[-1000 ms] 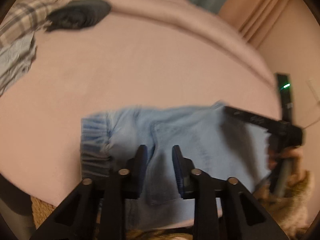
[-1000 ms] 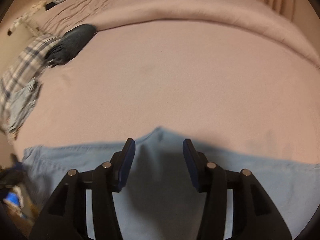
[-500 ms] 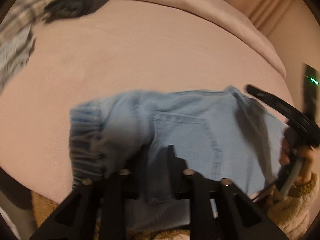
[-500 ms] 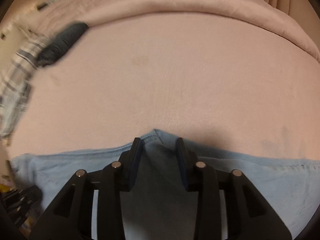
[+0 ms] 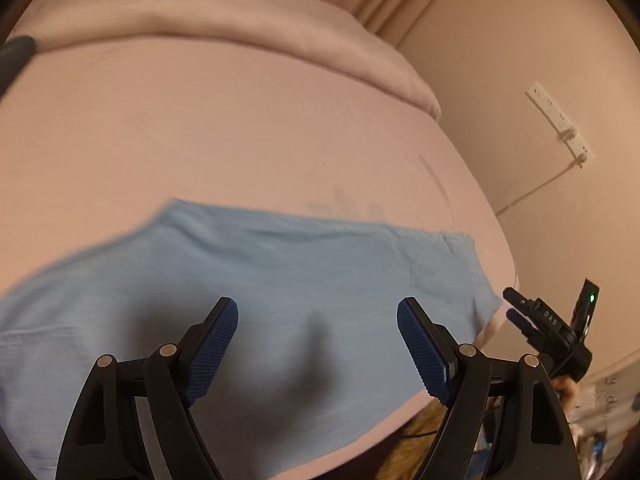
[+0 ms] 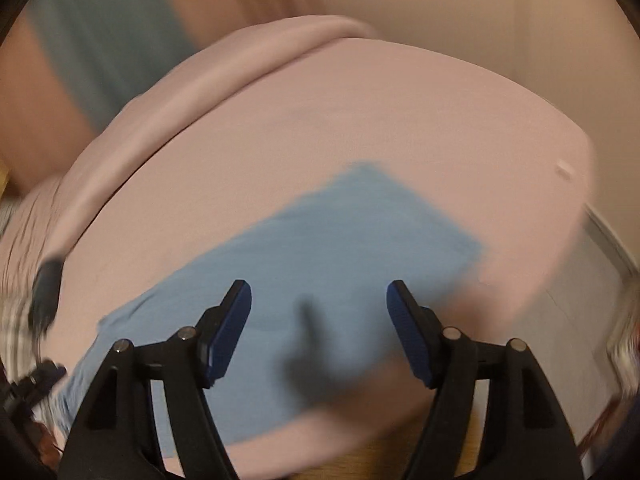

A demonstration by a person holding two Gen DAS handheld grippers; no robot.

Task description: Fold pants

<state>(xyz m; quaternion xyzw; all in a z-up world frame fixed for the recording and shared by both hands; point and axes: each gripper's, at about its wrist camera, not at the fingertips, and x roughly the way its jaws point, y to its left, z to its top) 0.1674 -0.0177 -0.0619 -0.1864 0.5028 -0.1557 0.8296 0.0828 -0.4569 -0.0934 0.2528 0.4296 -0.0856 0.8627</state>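
Blue pants [image 5: 280,280] flat on pink bed [image 5: 240,128]; writing unreadable.

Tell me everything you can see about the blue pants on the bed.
The pants are light blue, denim-looking cloth, lying flat on the pink bed near its front edge, with a hemmed end toward the bed's corner. Soft creases cross them. Neither tool touches them: both hang open above, casting shadows. The right-wrist view is blurred.

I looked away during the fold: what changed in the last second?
Both hand-held grippers, left and right, have just opened, releasing the light-blue denim pants, and both views swung toward the leg end. The pants stay flat on the pink bed sheet.
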